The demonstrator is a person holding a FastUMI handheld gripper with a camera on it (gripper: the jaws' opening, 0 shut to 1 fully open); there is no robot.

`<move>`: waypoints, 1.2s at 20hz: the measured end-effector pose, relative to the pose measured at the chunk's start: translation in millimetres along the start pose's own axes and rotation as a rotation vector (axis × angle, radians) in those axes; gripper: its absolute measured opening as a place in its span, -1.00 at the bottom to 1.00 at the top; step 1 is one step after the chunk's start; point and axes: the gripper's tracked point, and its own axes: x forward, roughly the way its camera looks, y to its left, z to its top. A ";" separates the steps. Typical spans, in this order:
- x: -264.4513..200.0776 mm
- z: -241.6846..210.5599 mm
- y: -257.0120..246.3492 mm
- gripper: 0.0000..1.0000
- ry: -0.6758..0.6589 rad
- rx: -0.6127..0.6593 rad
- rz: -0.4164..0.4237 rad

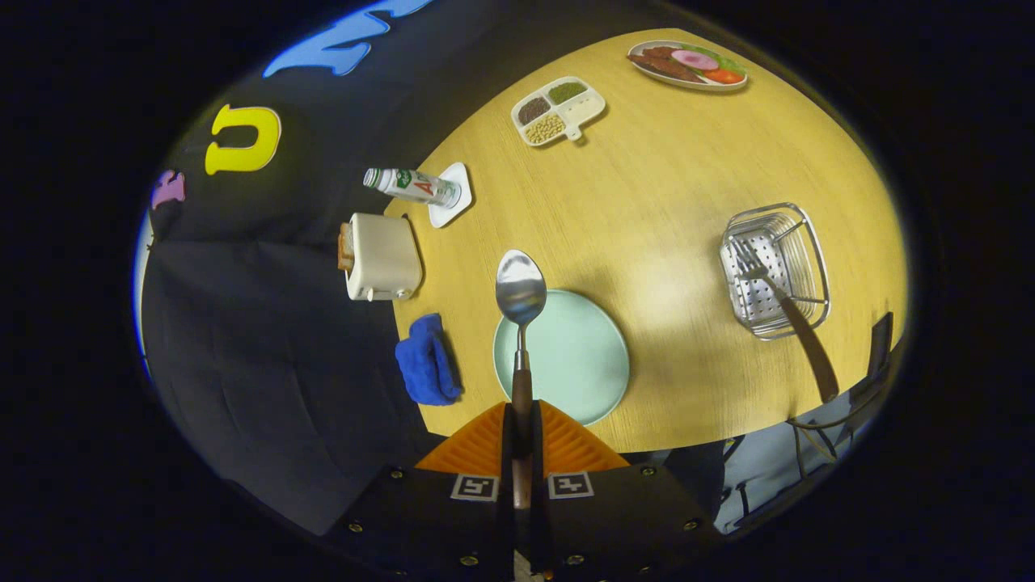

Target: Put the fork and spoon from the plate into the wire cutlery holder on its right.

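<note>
In the gripper view we look down on a round table (647, 186) with a pale yellow wood-grain top, smooth and matte, set against dark cloth walls that fall away below its edge.

On it we see a round, pale mint-green plate (578, 360) with a glossy finish, lying just ahead of the fingers. To its right, well apart, stands the silver wire cutlery holder (796, 242), a rectangular basket with a perforated metal floor. The metal fork with a dark wooden handle (780, 303) already rests in it, tines down on the floor of the holder and handle leaning out over the rim.

Beside the plate on the other side lies a crumpled blue cloth (424, 364). Beyond that we see a cream-coloured boxy toaster (384, 257) with bread in its slot, then a white plastic bottle (412, 186) lying on a white square coaster (453, 194). Farther off are a cream three-compartment dish of beans and grains (558, 109) and an oval plate of sliced meat and vegetables (687, 65).

The gripper (521, 440) is held high above the table, pointing down over the plate's near edge. Its ribbed fingers (485, 444) are pressed together on the dark wooden handle of the shiny metal spoon (520, 295), whose polished bowl stands out beyond the fingertips, lifted clear of the plate.
</note>
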 end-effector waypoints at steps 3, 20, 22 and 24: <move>-26.4 16.9 -16.1 -0.84 -0.053 0.049 -0.006; -82.8 19.3 -134.7 -0.84 -0.033 0.194 -0.213; -78.6 18.3 -138.9 -0.84 -0.020 0.225 -0.213; -73.1 17.7 -140.2 -0.84 -0.005 0.261 -0.210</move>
